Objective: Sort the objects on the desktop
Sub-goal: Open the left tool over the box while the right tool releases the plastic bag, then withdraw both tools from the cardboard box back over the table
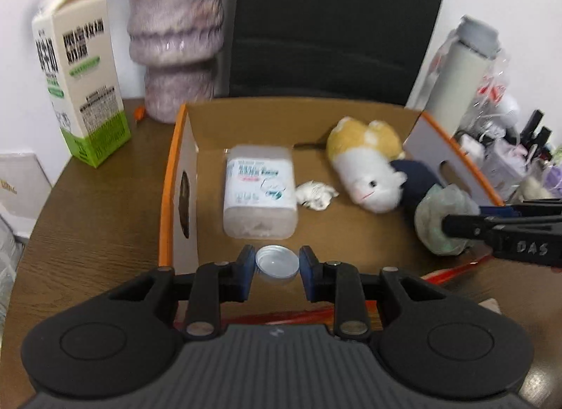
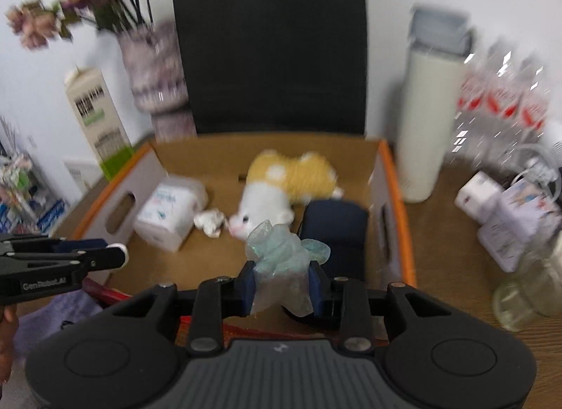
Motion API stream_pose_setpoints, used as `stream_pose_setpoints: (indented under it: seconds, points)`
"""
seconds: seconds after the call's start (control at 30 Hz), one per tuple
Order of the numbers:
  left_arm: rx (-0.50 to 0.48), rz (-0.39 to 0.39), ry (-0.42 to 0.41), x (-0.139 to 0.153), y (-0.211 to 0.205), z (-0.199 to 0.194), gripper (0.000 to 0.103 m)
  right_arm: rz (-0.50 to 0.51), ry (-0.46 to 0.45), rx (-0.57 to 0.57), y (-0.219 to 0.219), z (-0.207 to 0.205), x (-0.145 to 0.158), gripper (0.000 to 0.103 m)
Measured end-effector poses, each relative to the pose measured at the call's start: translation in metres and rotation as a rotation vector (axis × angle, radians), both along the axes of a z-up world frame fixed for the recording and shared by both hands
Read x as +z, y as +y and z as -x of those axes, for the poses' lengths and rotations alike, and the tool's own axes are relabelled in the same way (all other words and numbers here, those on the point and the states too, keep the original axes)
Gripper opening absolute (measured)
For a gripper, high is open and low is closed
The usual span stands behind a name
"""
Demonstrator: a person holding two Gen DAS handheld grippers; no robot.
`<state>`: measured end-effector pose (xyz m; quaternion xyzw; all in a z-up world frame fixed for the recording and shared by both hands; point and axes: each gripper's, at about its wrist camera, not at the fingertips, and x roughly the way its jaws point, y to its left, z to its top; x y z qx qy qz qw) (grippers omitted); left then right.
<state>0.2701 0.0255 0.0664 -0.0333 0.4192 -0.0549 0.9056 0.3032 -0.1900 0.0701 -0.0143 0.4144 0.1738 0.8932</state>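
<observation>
Two loaded claws [image 1: 277, 265] [image 2: 281, 279] over box [image 1: 168, 177]

Table [image 1: 87, 205] – matt brown woodgrain. Box [image 1: 291, 121] – plain matt cardboard. Plush toy [image 1: 368, 163] fuzzy cloth. Small lid [image 1: 277, 261] smooth, shiny. Crumpled wrap [image 2: 281, 258] thin, translucent, glossy.

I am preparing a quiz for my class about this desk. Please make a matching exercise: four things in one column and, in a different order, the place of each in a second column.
Things:
1. small round lid
2. plush toy
3. milk carton
4. crumpled pale green wrapper

Places:
A. standing on the table, outside the cardboard box
B. between the fingers of the right hand-held gripper
C. lying inside the cardboard box
D. between the fingers of the left hand-held gripper

Pairs: 1-D, 2-C, 3-A, 4-B
</observation>
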Motion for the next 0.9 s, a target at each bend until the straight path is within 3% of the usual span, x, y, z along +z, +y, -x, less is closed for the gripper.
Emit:
stream_pose_setpoints:
  seconds: [0.07,0.2,0.23,0.27,0.3,0.47,0.7,0.9]
  points:
    - [-0.012,-0.009,0.037,-0.007,-0.001,-0.005,0.029,0.012,0.039,0.006,0.010,-0.008,-0.011,0.032]
    - [-0.017,-0.036,0.051,-0.012,-0.004,-0.008,0.030,0.031,0.077,0.033,0.026,-0.014,-0.021,0.045]
    - [-0.016,-0.028,0.049,-0.011,-0.002,-0.007,0.037,0.035,0.076,0.039,0.029,-0.013,-0.021,0.045]
    - [-0.012,-0.014,0.048,-0.009,0.000,-0.005,0.051,0.037,0.074,0.042,0.031,-0.012,-0.020,0.050]
    - [-0.008,-0.005,0.040,-0.005,0.000,-0.004,0.056,0.039,0.067,0.038,0.030,-0.010,-0.017,0.056]
    - [0.013,0.008,0.011,0.018,0.002,0.009,0.071,0.035,-0.010,0.009,0.021,0.008,0.007,0.059]
    - [0.013,0.003,-0.081,0.056,0.007,0.063,0.088,-0.021,-0.113,-0.003,-0.008,0.055,0.042,0.064]
    - [-0.004,-0.074,-0.170,0.065,0.010,0.136,0.099,-0.057,-0.193,0.023,-0.037,0.126,0.052,0.071]
